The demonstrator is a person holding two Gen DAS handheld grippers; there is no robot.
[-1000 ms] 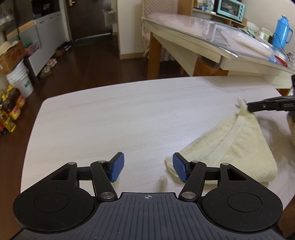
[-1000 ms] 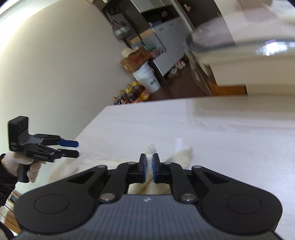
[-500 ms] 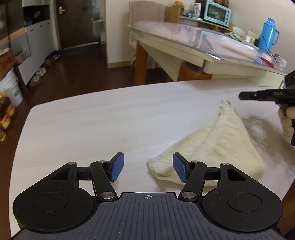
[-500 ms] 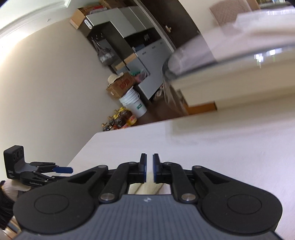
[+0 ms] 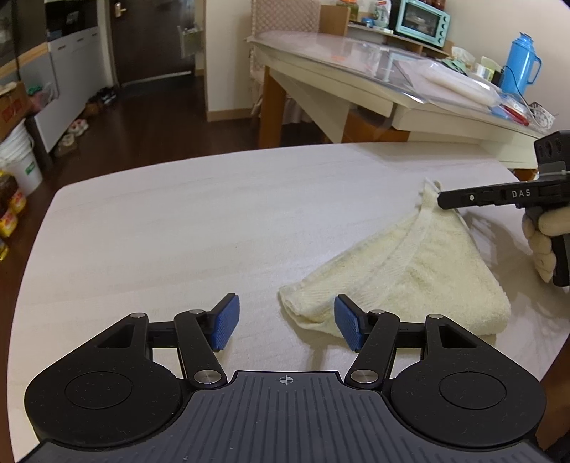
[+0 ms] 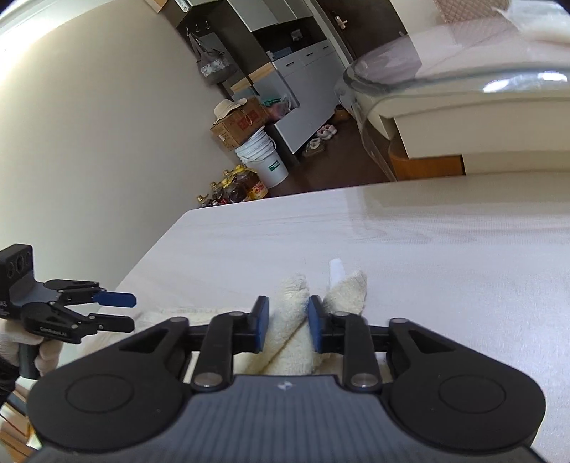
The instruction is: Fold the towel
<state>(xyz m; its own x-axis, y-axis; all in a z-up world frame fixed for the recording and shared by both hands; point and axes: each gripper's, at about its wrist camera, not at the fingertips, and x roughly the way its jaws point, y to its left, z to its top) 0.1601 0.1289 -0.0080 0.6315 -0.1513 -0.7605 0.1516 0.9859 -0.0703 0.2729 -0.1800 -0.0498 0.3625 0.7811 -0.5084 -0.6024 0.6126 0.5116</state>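
A cream towel lies folded into a rough triangle on the pale table. My left gripper is open, low over the table, its blue pads on either side of the towel's near corner. My right gripper is open with the towel's far corner standing up between its pads, not clamped. In the left wrist view the right gripper reaches in from the right at that raised corner. In the right wrist view the left gripper shows at the left, open.
A second table with plastic sheeting, a blue thermos and a toaster oven stands behind. Buckets, a cardboard box and bottles sit on the dark floor to the left.
My right gripper, shut on the towel corner a second ago, has come back down to the corner and opened around it. My left gripper has stayed open by the near corner.
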